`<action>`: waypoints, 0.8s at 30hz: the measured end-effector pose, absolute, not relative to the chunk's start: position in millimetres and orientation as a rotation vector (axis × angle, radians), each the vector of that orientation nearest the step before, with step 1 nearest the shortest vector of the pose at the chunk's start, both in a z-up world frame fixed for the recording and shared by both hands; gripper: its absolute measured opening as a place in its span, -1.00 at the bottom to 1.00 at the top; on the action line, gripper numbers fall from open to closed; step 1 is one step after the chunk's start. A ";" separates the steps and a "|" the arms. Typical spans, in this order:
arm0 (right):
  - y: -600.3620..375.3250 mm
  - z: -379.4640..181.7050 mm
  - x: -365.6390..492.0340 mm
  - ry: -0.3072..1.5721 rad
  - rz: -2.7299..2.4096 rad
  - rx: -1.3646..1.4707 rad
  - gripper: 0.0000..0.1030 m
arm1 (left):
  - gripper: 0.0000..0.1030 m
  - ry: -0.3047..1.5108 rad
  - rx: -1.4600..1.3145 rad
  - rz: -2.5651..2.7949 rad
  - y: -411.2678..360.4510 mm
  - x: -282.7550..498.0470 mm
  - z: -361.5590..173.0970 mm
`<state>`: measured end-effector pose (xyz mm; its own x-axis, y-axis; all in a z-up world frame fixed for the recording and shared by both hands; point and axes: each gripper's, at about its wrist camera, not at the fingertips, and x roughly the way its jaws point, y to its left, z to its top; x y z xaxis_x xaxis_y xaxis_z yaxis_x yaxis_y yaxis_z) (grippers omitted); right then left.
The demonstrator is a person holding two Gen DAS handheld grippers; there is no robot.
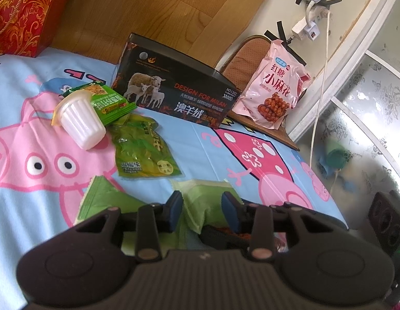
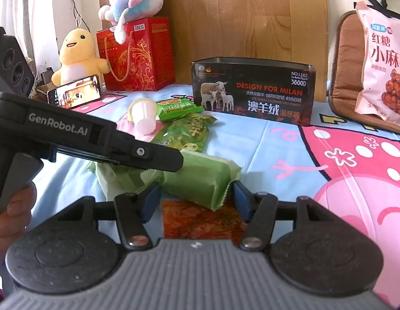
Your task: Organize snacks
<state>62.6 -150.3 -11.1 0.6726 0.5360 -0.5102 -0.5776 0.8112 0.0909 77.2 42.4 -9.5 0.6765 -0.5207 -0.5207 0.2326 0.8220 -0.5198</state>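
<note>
Snacks lie on a cartoon-pig bedsheet point(image 1: 194, 144). A black open-top box point(image 1: 179, 90) stands at the back; it also shows in the right wrist view point(image 2: 254, 90). A white jelly cup point(image 1: 80, 122), a green packet point(image 1: 107, 100) and a green pickle pouch point(image 1: 144, 152) lie left of the box. My left gripper point(image 1: 202, 210) is open, its jaws on either side of a pale green wrapped snack point(image 1: 202, 193). My right gripper point(image 2: 196, 201) is open over a red spicy packet point(image 2: 202, 219), just behind the same pale green snack point(image 2: 202, 178). The left gripper body point(image 2: 96, 139) reaches in from the left.
A pink bag of twisted dough snacks point(image 1: 274, 90) leans on a chair cushion point(image 2: 347, 59) at the right. A red gift bag point(image 2: 138, 54), plush toys point(image 2: 76, 54) and a phone point(image 2: 73, 94) stand at the back left. A wooden headboard point(image 1: 161, 7) is behind.
</note>
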 end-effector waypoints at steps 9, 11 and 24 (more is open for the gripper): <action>-149.8 -11.1 62.0 0.543 0.625 -0.086 0.18 | -0.32 0.708 -0.434 -0.438 41.9 76.8 -9.5; -149.8 -11.2 61.9 0.543 0.625 -0.086 0.18 | -0.32 0.708 -0.434 -0.438 41.9 76.7 -9.4; -149.5 -11.1 62.0 0.541 0.625 -0.087 0.18 | -0.31 0.707 -0.433 -0.438 41.8 76.1 -9.4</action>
